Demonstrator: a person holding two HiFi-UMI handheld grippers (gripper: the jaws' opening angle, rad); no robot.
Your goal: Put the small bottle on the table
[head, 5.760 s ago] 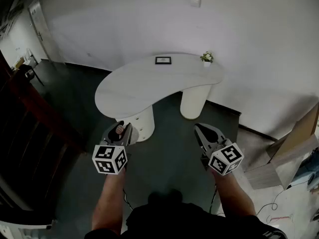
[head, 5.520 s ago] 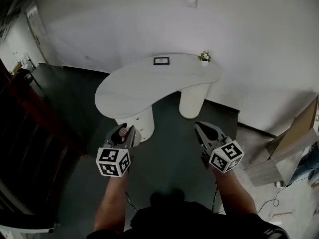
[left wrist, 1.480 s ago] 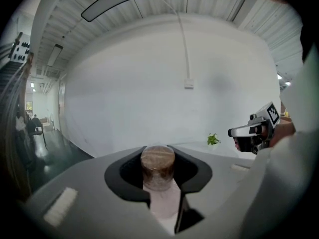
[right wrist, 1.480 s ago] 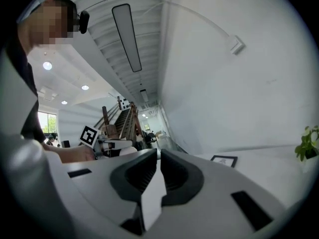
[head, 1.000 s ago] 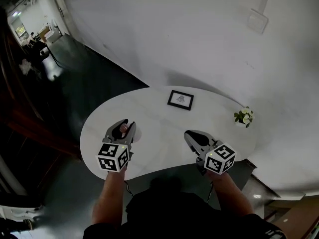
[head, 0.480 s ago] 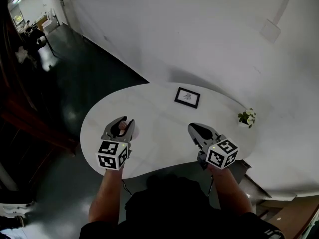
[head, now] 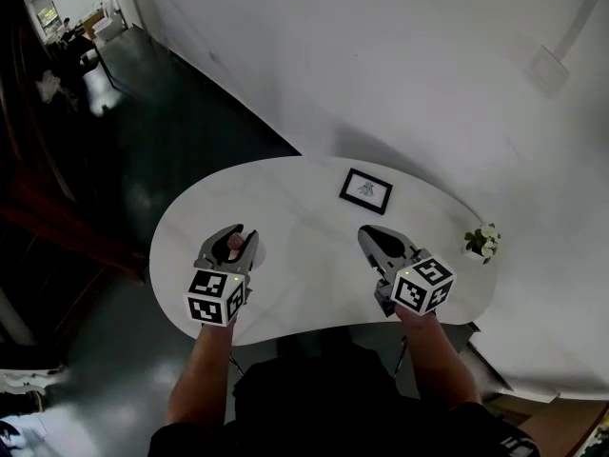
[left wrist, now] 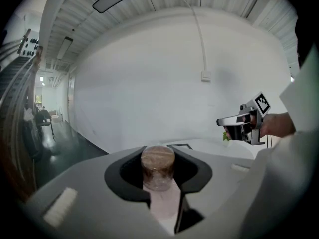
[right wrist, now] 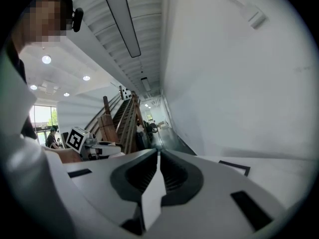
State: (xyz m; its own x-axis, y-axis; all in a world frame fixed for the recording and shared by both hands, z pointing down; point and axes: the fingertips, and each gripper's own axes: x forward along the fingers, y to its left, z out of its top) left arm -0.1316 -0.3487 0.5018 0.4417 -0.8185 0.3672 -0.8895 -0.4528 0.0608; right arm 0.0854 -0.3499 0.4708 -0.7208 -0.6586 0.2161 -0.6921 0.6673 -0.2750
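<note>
A small bottle (left wrist: 158, 167) with a brown cork-like top sits upright between the jaws of my left gripper (left wrist: 158, 164), which is shut on it. In the head view the left gripper (head: 232, 248) hangs over the left part of the white curved table (head: 304, 217), with the bottle's top (head: 233, 243) showing between the jaws. My right gripper (head: 374, 241) is over the table's right-middle, jaws together with nothing in them; in its own view the right gripper's (right wrist: 157, 158) jaws meet.
A small black-framed picture (head: 366, 190) lies toward the table's back. A little potted plant (head: 481, 242) stands at the right end. The white wall rises behind the table; dark floor and a wooden staircase (right wrist: 122, 121) lie to the left.
I have come from standing off on the dark floor to right at the table. Over the last second both grippers stay over the tabletop; the view has shifted slightly.
</note>
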